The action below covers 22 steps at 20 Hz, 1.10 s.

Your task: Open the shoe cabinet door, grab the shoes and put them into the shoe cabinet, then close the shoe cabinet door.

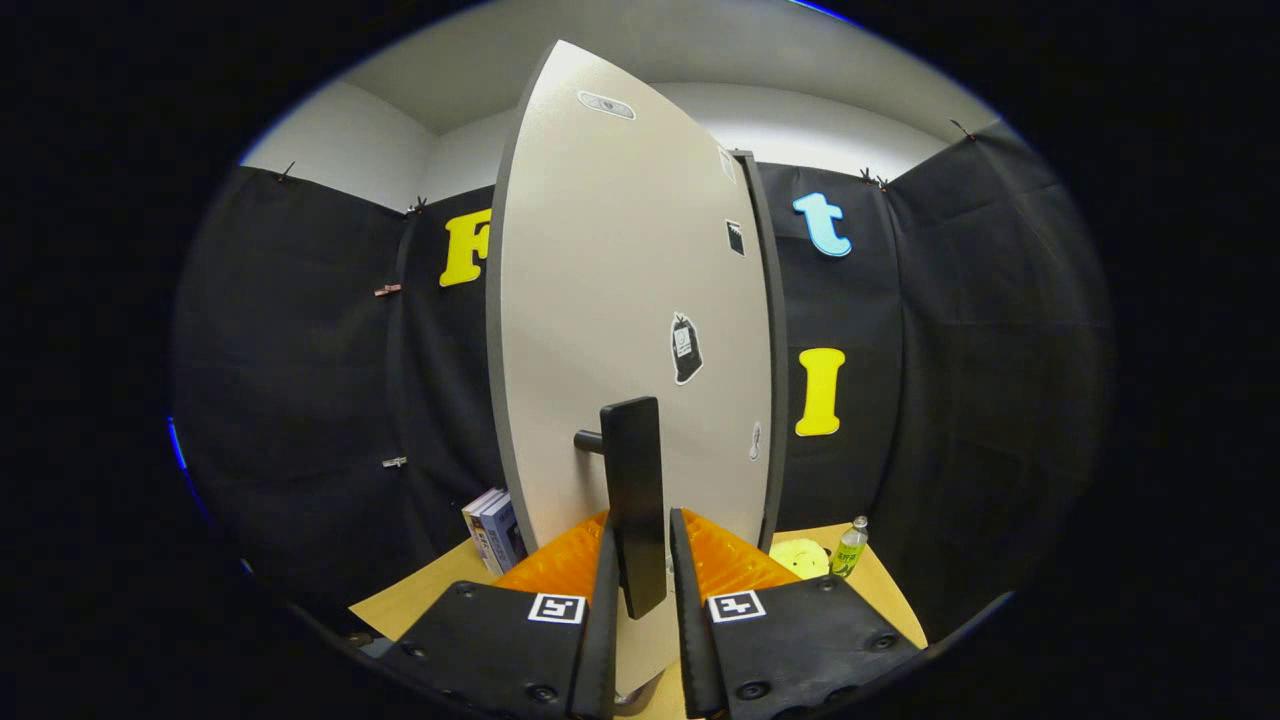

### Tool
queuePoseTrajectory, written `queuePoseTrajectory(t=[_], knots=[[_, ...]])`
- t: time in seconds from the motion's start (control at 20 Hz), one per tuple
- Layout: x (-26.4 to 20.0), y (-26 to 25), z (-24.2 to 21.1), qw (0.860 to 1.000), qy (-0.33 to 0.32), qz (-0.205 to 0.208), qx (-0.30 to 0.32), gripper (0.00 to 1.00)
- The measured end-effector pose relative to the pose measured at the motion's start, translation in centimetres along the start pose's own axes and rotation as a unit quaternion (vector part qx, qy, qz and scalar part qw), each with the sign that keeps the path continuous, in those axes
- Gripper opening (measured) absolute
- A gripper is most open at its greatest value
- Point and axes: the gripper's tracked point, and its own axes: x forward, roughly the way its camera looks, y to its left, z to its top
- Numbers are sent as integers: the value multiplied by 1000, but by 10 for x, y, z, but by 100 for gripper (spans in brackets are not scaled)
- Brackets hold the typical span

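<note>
The tongs [640,570] straddle the dark bar handle [634,500] of the cabinet door [620,300]; the handle stands upright between the two fingers, which sit close on either side of it, though whether both press on it cannot be told. The pale door rises just ahead of the tongs, swung edge-on, with stickers on its face. Left of the tongs, beyond the door, books [495,530] stand on the worktop [420,600]. To the right sit a bottle [849,548] and a yellow disc [800,557].
</note>
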Motion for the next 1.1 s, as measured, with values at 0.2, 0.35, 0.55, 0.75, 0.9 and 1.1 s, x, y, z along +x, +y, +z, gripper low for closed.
queuePoseTrajectory(t=[0.2,0.35,0.55,0.75,0.9,1.1], knots=[[-16,-21,3,1000,1,-19,8,30],[-38,-35,11,999,-14,-34,-5,30],[-60,-56,12,998,-19,-59,1,29],[-83,-63,10,998,-14,-69,8,29],[-98,-60,4,997,-19,-70,-10,27],[-98,-42,-28,998,13,-58,-14,27]])
